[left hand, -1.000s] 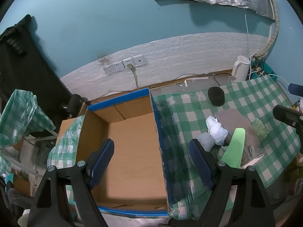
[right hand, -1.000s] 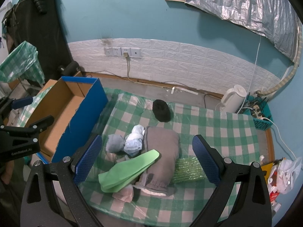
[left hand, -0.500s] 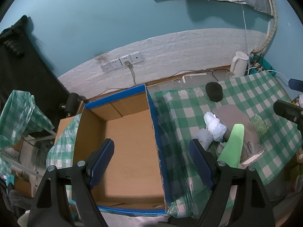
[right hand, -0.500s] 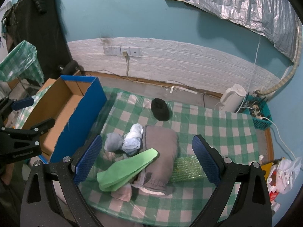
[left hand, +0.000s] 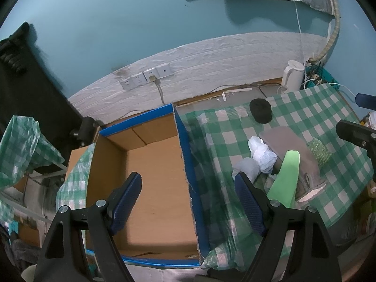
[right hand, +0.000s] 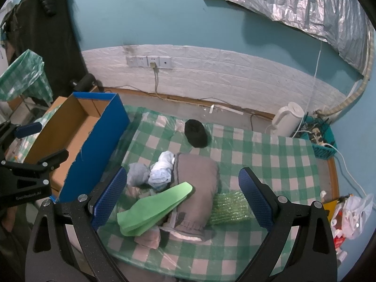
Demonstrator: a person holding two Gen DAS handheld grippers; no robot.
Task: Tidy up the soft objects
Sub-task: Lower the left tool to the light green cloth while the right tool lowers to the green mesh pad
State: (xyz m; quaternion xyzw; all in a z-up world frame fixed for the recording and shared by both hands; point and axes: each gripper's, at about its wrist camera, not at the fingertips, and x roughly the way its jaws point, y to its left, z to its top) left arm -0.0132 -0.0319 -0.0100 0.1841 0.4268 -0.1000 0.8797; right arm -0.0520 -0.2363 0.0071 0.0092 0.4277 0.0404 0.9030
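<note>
A pile of soft things lies on the green checked cloth [right hand: 270,155]: a grey folded garment [right hand: 197,178], a green foam sheet [right hand: 155,209], a white-blue bundle [right hand: 162,169], a grey bundle [right hand: 137,174], green bubble wrap [right hand: 225,206] and a black cap [right hand: 196,134]. My right gripper [right hand: 181,199] is open and empty, above the pile. My left gripper [left hand: 188,202] is open and empty, over the right wall of the empty blue-edged cardboard box [left hand: 152,178]. The pile [left hand: 282,162] lies to its right.
A white kettle [right hand: 286,119] and a teal basket of cables [right hand: 317,138] stand at the back right. Wall sockets [right hand: 149,62] with a plugged cable are behind. A white bag [right hand: 354,216] lies at the right. Checked plastic [left hand: 21,148] hangs left of the box.
Both grippers have risen and drawn back slightly, so the box and pile look a little smaller and farther. Nothing on the cloth has moved. Both stay open.
</note>
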